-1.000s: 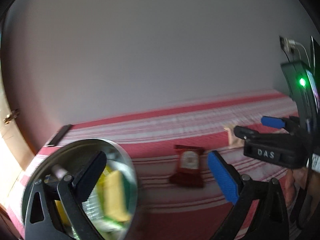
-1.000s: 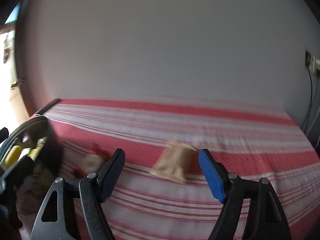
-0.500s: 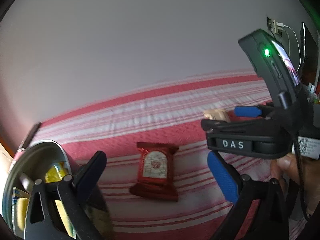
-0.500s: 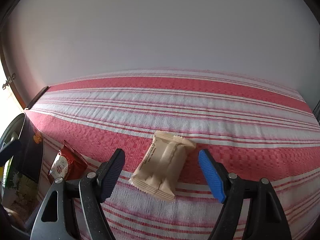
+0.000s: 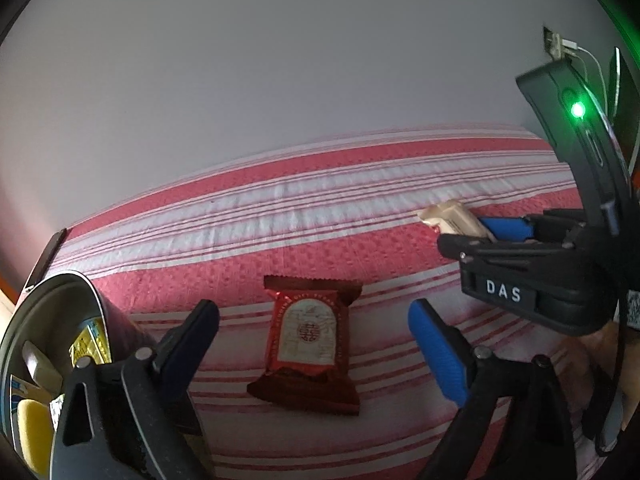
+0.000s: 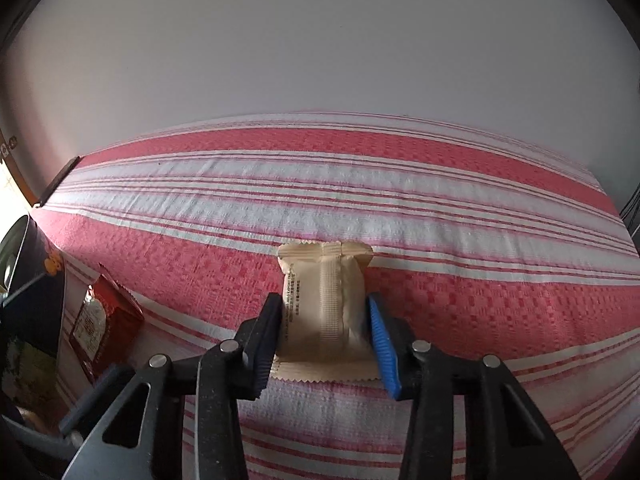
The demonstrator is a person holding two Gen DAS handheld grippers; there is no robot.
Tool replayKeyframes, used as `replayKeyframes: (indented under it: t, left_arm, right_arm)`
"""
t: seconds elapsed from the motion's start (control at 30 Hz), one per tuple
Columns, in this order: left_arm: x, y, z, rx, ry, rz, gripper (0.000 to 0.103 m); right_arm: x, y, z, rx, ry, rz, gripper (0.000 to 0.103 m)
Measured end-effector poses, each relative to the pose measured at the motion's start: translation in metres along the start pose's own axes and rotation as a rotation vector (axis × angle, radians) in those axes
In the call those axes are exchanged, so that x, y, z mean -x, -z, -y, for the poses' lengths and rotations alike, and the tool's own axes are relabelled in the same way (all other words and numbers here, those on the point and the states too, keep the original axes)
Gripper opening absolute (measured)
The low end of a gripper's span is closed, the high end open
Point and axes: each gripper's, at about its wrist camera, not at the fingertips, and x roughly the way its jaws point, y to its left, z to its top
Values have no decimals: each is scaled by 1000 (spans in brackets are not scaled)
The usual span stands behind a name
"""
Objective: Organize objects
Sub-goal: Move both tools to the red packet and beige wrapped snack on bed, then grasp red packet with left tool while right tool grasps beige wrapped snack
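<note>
The right gripper (image 6: 325,338) had its jaws pressed against both sides of the beige snack packet (image 6: 323,304), which lay flat on the striped cloth (image 6: 480,208) toward its right edge, gripped low, I'd guess, so it could be carried to the round tin (image 5: 52,320) at the left edge. The left gripper (image 5: 316,340) hung with jaws spread wide on either side of the red packet (image 5: 308,340), touching nothing. The tin seemed already to hold other wrapped things, though blur hid which.

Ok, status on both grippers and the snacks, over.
Right gripper shut on beige packet. Left gripper open, red packet between its fingers, untouched on cloth. Tin at left. Nothing blocking.
</note>
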Motion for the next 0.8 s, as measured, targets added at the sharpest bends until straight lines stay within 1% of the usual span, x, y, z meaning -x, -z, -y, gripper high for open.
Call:
replayKeyframes:
  t: [0.17, 0.27, 0.3, 0.4, 0.47, 0.53, 0.57, 0.6, 0.63, 0.8]
  left_arm:
    - [0, -1, 5, -30, 41, -5, 96]
    - [-9, -2, 0, -13, 86, -40, 96]
    - [-12, -2, -3, 3, 102, -57, 94]
    - [-21, -1, -12, 47, 146, -103, 86]
    - [-23, 1, -14, 61, 160, -122, 79]
    - [-26, 2, -15, 71, 164, -135, 68]
    - [-26, 2, -15, 75, 171, -137, 64]
    - [-27, 2, -15, 77, 179, -141, 53]
    - [-27, 3, -15, 78, 185, -149, 46]
    - [-26, 5, -14, 77, 190, -145, 41]
  right_arm:
    - [14, 14, 12, -13, 3, 2, 45]
    - [17, 17, 21, -42, -15, 9, 45]
    - [18, 18, 23, -47, -18, 10, 45]
    - [20, 18, 24, -42, -16, 12, 45]
    - [23, 17, 21, -25, -4, 22, 45]
    - [25, 17, 21, -14, 2, 32, 45]
    - [27, 17, 21, -11, 2, 36, 45]
    - [27, 17, 22, -12, 2, 39, 45]
    - [28, 16, 24, -17, 2, 42, 45]
    - [27, 16, 22, -30, 1, 61, 45]
